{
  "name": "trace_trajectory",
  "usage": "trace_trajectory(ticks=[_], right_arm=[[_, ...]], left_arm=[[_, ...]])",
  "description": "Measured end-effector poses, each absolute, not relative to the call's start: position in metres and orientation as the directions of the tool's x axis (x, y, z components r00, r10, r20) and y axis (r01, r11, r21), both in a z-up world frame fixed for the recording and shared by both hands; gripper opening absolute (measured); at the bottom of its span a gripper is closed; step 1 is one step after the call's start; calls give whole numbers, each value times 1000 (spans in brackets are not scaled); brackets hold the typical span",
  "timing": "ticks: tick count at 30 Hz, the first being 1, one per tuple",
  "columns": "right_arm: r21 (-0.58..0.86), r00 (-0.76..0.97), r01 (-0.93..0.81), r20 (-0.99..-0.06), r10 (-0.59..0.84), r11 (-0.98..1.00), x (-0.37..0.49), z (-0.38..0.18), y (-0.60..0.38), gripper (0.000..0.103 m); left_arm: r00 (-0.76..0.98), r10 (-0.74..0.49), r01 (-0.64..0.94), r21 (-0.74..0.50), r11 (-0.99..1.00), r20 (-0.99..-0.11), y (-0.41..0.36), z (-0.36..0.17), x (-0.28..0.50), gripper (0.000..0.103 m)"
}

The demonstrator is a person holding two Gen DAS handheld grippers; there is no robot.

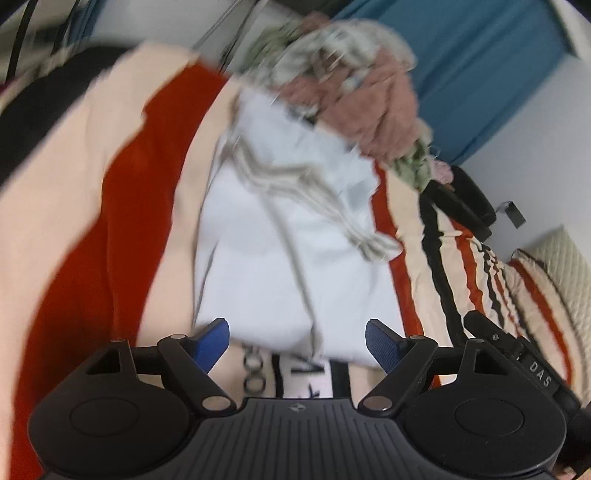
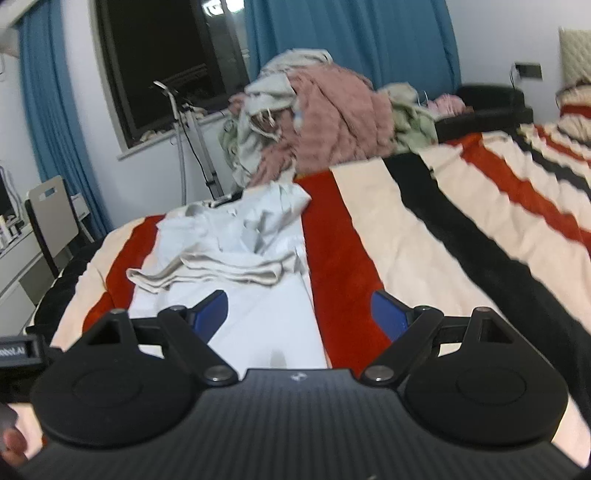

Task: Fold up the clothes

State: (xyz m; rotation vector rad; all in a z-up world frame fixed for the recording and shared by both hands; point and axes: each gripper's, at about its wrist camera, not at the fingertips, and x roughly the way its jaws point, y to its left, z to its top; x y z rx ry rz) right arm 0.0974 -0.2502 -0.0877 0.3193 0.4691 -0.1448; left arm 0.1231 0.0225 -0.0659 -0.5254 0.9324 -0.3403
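Left gripper: I see my left gripper [image 1: 297,338] at the bottom centre of its own view, blue fingers [image 1: 210,341] spread wide with nothing between them; it hangs released over the near edge of the cloth.
Right gripper: my right gripper [image 2: 299,314] sits low and central in the right wrist view, also spread wide and holding nothing, its left finger [image 2: 210,314] over the white cloth and its right finger over the red stripe.
White garment: the white garment [image 2: 236,280] lies on the bed, filling the centre of the left view and the lower left-centre of the right view; its near part is flat and smooth, its far part is bunched.
Beige band: a rumpled beige band [image 2: 207,271] lies across the garment just past my right fingertips; in the left view it shows as a blurred grey-beige streak across the middle.
Bedspread: a striped bedspread [image 2: 461,236] in cream, red and black lies under everything, running to the right edge of the right view.
Laundry pile: a heap of pink and pale green clothes [image 2: 332,125] sits at upper centre of the right view, beyond the white garment and touching its far end as far as I can tell.
Room: blue curtains [image 2: 351,33] hang behind the pile, a dark window [image 2: 166,62] fills the upper left, and a chair [image 2: 51,218] stands at the left edge.
Blur: the left view is smeared, so I cannot read the cloth's folds there.
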Motion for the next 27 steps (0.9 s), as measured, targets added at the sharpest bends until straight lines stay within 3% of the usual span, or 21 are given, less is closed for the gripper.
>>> trace_trajectory(ticks=[4,8,16,18,20,22,25,27], right_arm=[[282,874,221,-481,-61,934,98,-92,-251,86],[290,870,224,-490,-56,930,100,-93,-251,86],[315,870,235,-490,-55,919,98,-94,-256,86],[351,874,229,-485,-33,908,97,-94,-258,86],[422,882,213,-470,12,881,94,-95,-262,86],[572,893,162,-431,127,804,91,-99,-269,88],[811,872,49,-319,372,583,94,-117,-275,88],[899,831,66,-290,475,433,101,-140,-272,88]], left_arm=[[457,-608,-74,-709,702,-649,38,-103,139,83],[493,-586,-98,-710,698,-644,41,-111,144,82],[577,-517,-132,-697,705,-632,45,-123,152,69],[598,-498,-140,-694,706,-628,46,-126,154,48],[615,-475,-153,-687,711,-629,47,-130,155,34],[622,-464,-152,-678,719,-631,47,-130,158,30],[648,-451,-134,-675,726,-614,46,-127,156,15],[660,-445,-120,-670,733,-606,46,-123,154,12]])
